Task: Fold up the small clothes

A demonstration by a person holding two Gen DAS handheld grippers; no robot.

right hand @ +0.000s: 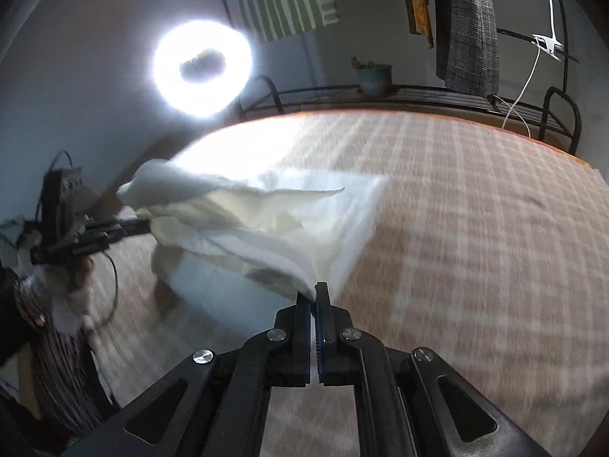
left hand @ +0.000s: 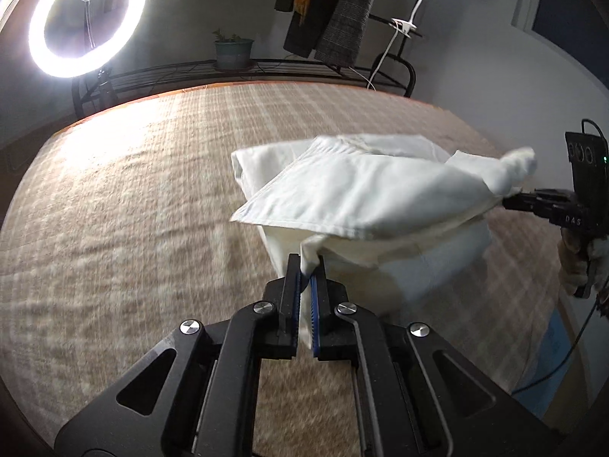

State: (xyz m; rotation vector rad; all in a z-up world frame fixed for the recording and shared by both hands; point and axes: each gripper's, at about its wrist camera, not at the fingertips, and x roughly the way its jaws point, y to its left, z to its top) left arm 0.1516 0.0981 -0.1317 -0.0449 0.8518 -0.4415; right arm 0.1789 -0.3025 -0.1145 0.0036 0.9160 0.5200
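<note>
— How far along are you with the folding?

— Partway, I'd judge. My left black two-finger claw (left hand: 309, 266), bottom centre of its view, is pressed together on a bunched corner of the white cotton garment (left hand: 365, 190). My right black claw (right hand: 316, 297) pinches another corner the same way, low in the middle of its own view. Between them the cloth hangs in the air with one flap already lying over another, so at least one fold looks made.

— And what's left?

— Laying it flat and squaring it. It sags and bulges at mid-frame, while its lower part hangs to or near the beige checked blanket (left hand: 133, 198); the blur keeps me from saying whether it touches.

— How are your hands set?

— Both claws point forward and down at the blanket. From the left view the right claw (left hand: 512, 200) comes in from the right edge, a hand (left hand: 578, 262) gripping its handle. From the right view the left claw (right hand: 146, 226) shows at mid-left.

— Anything beyond?

— The bright ring lamp (left hand: 86, 19), upper left, and a black metal rack (left hand: 243, 72) along the far wall.
</note>
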